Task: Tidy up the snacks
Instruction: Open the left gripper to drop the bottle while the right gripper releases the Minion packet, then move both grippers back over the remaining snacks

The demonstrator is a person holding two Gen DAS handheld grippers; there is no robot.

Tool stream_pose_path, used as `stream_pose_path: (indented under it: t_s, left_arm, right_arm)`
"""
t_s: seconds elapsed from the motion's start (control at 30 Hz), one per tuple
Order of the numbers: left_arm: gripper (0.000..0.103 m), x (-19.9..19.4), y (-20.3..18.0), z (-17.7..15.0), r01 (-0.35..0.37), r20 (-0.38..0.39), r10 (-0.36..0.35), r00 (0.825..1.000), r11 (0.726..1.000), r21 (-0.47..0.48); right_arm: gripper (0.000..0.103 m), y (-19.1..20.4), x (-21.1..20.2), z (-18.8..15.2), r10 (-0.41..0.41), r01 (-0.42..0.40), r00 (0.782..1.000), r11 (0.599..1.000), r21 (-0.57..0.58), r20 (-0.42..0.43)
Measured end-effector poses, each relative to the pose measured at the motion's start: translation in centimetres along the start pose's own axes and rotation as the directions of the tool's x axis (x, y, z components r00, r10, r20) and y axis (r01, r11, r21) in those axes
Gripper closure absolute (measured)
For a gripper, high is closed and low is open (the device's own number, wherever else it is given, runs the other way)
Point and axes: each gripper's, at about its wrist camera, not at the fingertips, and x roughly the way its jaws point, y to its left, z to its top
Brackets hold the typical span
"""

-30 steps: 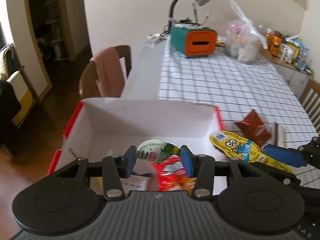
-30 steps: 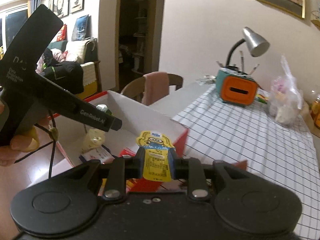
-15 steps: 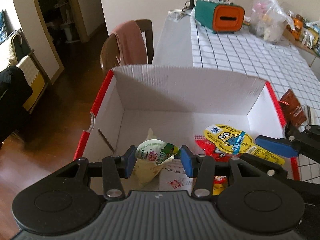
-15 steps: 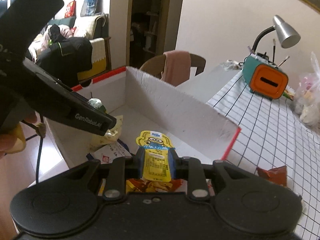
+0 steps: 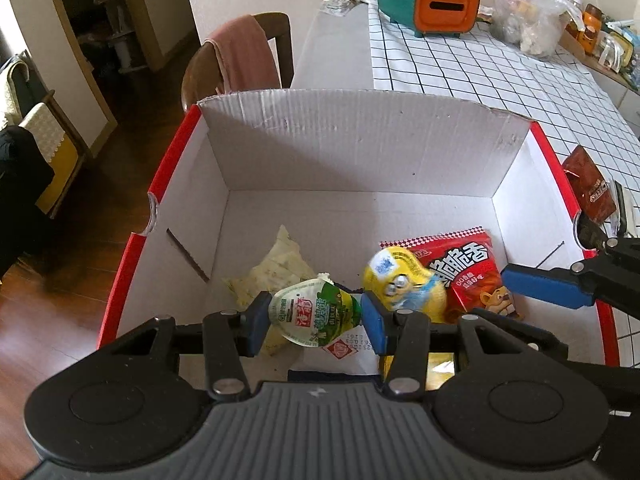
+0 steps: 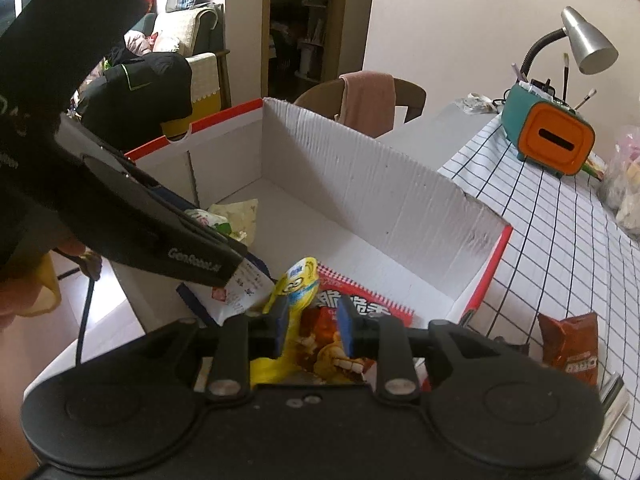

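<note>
1. Left wrist view. The left gripper [image 5: 314, 322] is clamped on a small green-and-white snack cup [image 5: 314, 314], both pads pressing its sides, low inside the white cardboard box [image 5: 360, 152] with red edges. The cup's lid carries red and white Chinese characters too small to read.
2. Same view, box contents: a pale yellow wrapper [image 5: 276, 264] on the left of the floor, a red snack bag [image 5: 468, 272] with large white Chinese characters and a cartoon lion on the right, and a yellow cartoon pouch [image 5: 404, 284], blurred, over the red bag.
3. Same view: a brown snack packet [image 5: 590, 188] lies on the checked bench [image 5: 500, 68] just outside the box's right wall.
4. Right wrist view. The right gripper [image 6: 314, 326] has its jaws opening over the box; the yellow cartoon pouch [image 6: 296, 300] hangs against the left pad, clear of the other, so the grip looks let go.
5. Same view: the left tool's black arm reads "GenRobot.AI". The brown snack packet [image 6: 570, 346] sits on the bench beside the box corner; its label is unreadable.
6. Progress, as judged: several snacks are boxed, the pouch is going in now, and the cup is not yet released. The brown packet is the only loose snack I can see left.
</note>
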Motion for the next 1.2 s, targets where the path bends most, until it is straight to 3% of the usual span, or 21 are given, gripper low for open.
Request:
stream_pose_path:
  t_s: [0.33,0.47,0.53,0.77,0.9,1.2]
  left_arm:
    - [0.043,-2.2,-1.0,0.0,0.01,0.05,-0.011,0.999,1.0,0.012]
    - [0.031,-3.5,-1.9,0.0,0.011,0.092,-0.013,0.996,1.0,0.022]
    - [0.03,-4.0,-2.3,0.1,0.01,0.106,-0.013,0.994,1.0,0.028]
    - [0.025,-5.9,-4.0,0.1,0.034,0.147,-0.039,0.988,0.999,0.038]
    - [0.023,-6.8,-5.3,0.1,0.051,0.17,-0.06,0.984,0.997,0.056]
    - [0.016,-8.3,-10.3,0.0,0.105,0.221,-0.129,0.967,0.987,0.118]
  right_arm:
    - [0.064,-1.8,-3.3,-0.2,0.028,-0.032,0.997,0.998,0.062,0.066]
    - [0.061,-2.8,-5.0,-0.3,0.03,-0.038,0.995,0.996,0.082,0.096]
    - [0.06,-3.3,-5.8,-0.5,0.031,-0.041,0.993,0.995,0.093,0.111]
    - [0.04,-4.9,-8.6,-1.7,0.021,-0.039,0.988,0.992,0.116,0.152]
    - [0.034,-6.0,-10.5,-2.6,0.011,-0.035,0.984,0.99,0.135,0.179]
    - [0.011,-10.1,-13.9,-5.6,-0.053,0.007,0.976,0.977,0.214,0.211]
